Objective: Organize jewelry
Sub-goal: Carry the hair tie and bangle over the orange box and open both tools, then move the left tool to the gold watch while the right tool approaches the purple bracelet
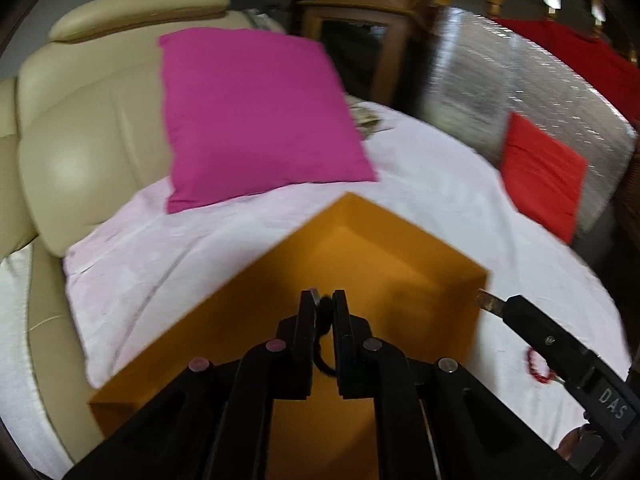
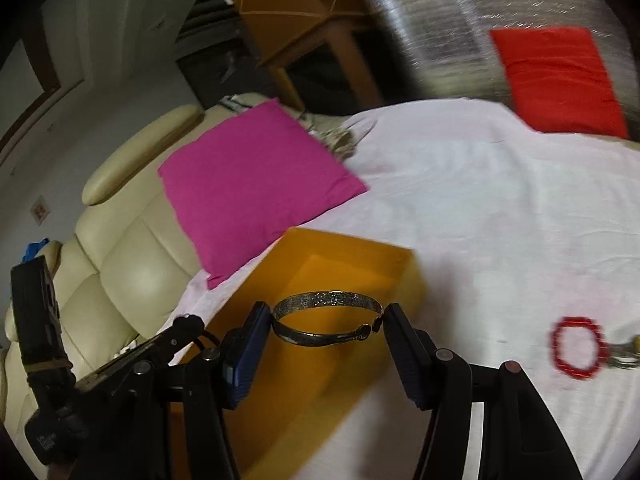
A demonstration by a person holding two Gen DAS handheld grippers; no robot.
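Fingers [image 2: 326, 320] of right gripper clamp a bangle [image 2: 326, 316] crosswise over the box [image 2: 352, 256]; left gripper [image 1: 323, 300] pinches a dark cord [image 1: 325, 320], seen only in left view.

Soft, even indoor light; both my fisheye views smeared by motion.
I see glare streaking the silver foil sheet [image 1: 520, 92]; the pink cushion [image 2: 256, 184] has blurred edges; the orange box [image 1: 360, 264] holds a soft shadow; frame edges curve and darken.

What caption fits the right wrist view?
Right gripper holds a silver bangle above the orange box; red bracelet lies nearby.
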